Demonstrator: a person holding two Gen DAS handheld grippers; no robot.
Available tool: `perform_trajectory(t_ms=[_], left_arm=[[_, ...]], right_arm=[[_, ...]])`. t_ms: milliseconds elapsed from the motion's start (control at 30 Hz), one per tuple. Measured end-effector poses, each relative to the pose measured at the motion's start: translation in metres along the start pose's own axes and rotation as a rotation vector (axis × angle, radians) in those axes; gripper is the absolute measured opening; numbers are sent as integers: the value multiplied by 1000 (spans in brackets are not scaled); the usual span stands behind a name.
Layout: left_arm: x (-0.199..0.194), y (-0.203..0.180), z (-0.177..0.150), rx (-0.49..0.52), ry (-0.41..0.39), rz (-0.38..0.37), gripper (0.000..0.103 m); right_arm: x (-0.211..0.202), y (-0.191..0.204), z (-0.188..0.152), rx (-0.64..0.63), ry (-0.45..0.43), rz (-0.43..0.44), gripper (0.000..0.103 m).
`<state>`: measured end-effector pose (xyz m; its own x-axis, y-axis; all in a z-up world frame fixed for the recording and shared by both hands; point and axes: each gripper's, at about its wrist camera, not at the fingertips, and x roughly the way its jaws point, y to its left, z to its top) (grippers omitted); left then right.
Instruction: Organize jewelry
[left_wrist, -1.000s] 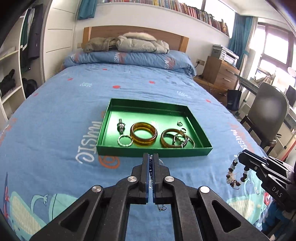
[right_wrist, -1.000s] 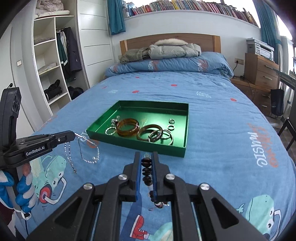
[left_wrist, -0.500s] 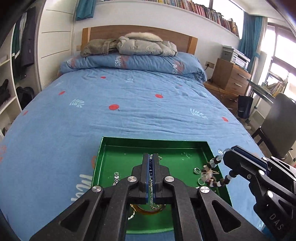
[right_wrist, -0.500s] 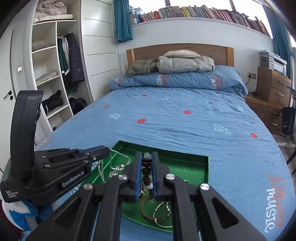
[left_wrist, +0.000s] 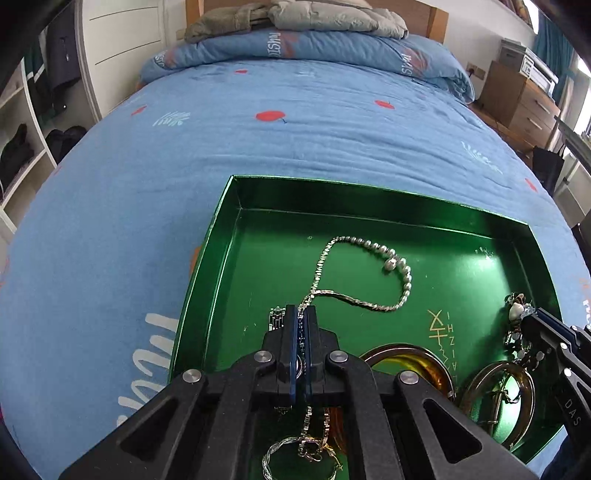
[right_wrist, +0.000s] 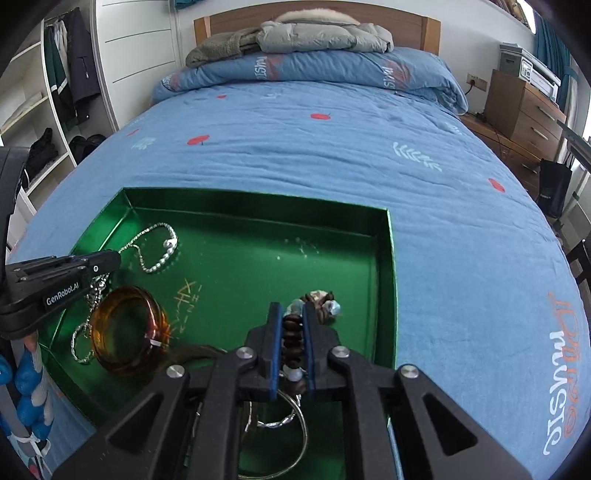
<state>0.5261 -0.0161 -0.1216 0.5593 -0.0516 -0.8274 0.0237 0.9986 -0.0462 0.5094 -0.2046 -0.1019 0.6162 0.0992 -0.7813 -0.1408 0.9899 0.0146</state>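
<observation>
A green tray (left_wrist: 221, 229) lies on the blue bed. My left gripper (left_wrist: 302, 314) is shut on a silver pearl necklace (left_wrist: 400, 273), whose free end lies curled on the tray floor. My right gripper (right_wrist: 293, 314) is shut on a brown beaded bracelet (right_wrist: 291, 332), whose far end (right_wrist: 321, 297) rests bunched on the tray floor near the right wall. The right gripper also shows at the right edge of the left wrist view (left_wrist: 532, 321). The left gripper shows at the left in the right wrist view (right_wrist: 114, 258). Amber bangles (right_wrist: 125, 328) (left_wrist: 498, 395) and silver rings (right_wrist: 280, 421) lie at the tray's near side.
The bed's blue cover (right_wrist: 332, 155) surrounds the tray (right_wrist: 389, 258). A duvet and jackets (right_wrist: 314, 37) are piled at the headboard. A wooden dresser (right_wrist: 528, 110) stands at the right, open wardrobe shelves (right_wrist: 33, 110) at the left.
Both grippers have moved forward and down over the tray. The necklace's and the bracelet's hanging ends now rest on the tray floor.
</observation>
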Motion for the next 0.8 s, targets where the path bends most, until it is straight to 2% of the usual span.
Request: perform_trajectory(t_ms=[33,100,133,233,400,533,633,667,800], left_arm=[[-2,1,-1,1,-2,-5,10],[-6,0,-1,3,2,-19,40],[-11,1,-2,4,-12,-20,44],[-32,2,-2,25,-54,-25,44],[-84,4,-14,46,-156,-34,44],[-134,9,-38,48,-215,-50,45],[-169,12,-58,60,-242,-25,57],[-182,14,-66,60,-256,-14,65],[-227,20,-94,60,-296,-6,69]], right_arm=[[0,-1,-2,-2,4,-10,11],[-2,-3,-3,9,7,-9,11],[-4,-4,-4,14,5,-12,15],[-22,-7,-3,28,-30,-11,38],[-72,-4,-5,8,-105,-36,42],[-119,4,-19,-4,-171,-42,50],[-154,14,-33,-13,-213,-35,54],[-165,18,-39,-15,-225,-31,55],[-205,33,-64,-26,-268,-15,60]])
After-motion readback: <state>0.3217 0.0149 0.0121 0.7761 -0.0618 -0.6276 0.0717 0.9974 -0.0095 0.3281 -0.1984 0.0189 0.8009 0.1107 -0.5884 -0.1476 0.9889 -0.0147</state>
